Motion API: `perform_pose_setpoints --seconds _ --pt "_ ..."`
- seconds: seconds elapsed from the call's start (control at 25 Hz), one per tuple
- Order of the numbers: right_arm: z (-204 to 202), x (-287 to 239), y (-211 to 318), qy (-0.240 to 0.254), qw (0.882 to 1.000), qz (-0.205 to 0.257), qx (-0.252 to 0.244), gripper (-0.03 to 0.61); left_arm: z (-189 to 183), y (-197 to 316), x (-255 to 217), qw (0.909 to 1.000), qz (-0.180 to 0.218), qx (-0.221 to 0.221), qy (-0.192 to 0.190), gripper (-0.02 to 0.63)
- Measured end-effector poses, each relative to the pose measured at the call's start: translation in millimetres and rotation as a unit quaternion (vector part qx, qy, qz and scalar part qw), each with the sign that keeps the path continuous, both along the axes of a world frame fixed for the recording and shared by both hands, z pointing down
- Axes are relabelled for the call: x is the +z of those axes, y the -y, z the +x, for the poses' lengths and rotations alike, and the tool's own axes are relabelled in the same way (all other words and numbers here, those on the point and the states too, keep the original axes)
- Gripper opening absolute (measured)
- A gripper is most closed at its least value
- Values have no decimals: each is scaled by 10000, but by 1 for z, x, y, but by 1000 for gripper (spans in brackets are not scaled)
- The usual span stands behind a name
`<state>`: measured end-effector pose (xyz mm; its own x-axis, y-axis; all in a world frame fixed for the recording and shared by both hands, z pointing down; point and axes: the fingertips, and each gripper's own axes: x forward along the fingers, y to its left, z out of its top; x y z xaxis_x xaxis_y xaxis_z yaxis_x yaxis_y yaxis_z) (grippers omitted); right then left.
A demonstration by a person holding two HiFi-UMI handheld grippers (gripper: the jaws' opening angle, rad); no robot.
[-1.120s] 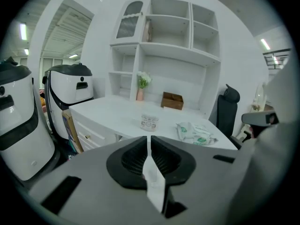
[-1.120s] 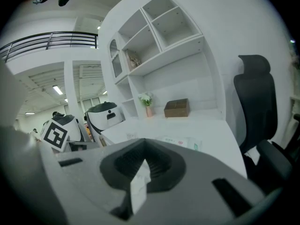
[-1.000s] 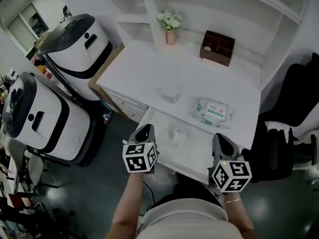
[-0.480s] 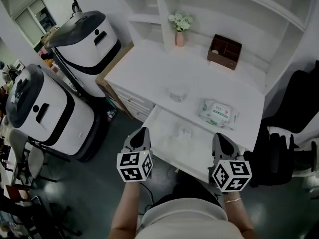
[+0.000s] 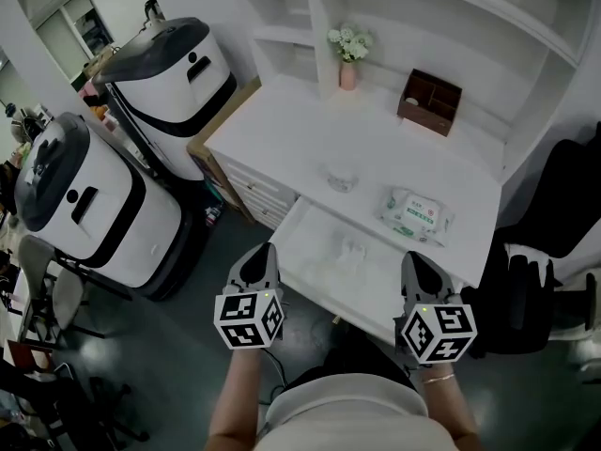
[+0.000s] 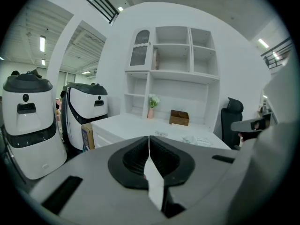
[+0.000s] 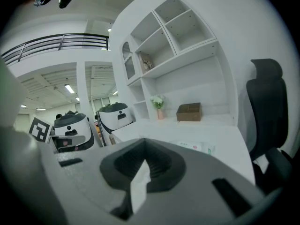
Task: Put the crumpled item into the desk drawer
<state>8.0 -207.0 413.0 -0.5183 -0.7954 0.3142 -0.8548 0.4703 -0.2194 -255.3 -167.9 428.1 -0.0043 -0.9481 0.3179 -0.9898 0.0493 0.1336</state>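
A white crumpled item (image 5: 352, 249) lies inside the open drawer (image 5: 310, 242) of the white desk (image 5: 282, 130). My left gripper (image 5: 263, 250) hangs over the floor just off the drawer's front left corner, apart from it. In the left gripper view the left gripper (image 6: 148, 136) has its pads pressed together with nothing between them. My right gripper (image 5: 414, 259) is at the drawer's front right, over its edge. The right gripper view shows the right gripper (image 7: 145, 140) shut and empty, pointing across the desk top (image 7: 206, 135).
On the desk lie a wet-wipes pack (image 5: 413, 214) and a small clear item (image 5: 340, 177), with a wooden box (image 5: 430, 101) and a flower vase (image 5: 348, 59) at the back. Two white-and-black machines (image 5: 169, 64) (image 5: 75, 205) stand left. A black chair (image 5: 554, 224) stands right.
My left gripper has drawn back from the drawer's corner toward me. The desk sits further right in the head view. The crumpled item stays in the drawer.
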Motion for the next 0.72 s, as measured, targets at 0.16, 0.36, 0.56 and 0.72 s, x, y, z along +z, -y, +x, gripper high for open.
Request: perform_pose_setpoints --seconds 0.16,0.36,0.56,0.72 --pt "-2 -1 -2 13 10000 -2 -53 2 -1 -4 -3 10000 52 -26 8 -3" --pt "-2 -2 -5 9 10000 24 -91 2 -2 -9 -6 9999 101 -70 -30 -2" --pt "-2 -3 -7 28 9999 28 -119 2 -2 -11 -9 9998 158 -85 -53 -2" --pt "-4 -2 -8 24 9999 36 -155 2 -3 -13 -9 9997 190 -128 -96 -2"
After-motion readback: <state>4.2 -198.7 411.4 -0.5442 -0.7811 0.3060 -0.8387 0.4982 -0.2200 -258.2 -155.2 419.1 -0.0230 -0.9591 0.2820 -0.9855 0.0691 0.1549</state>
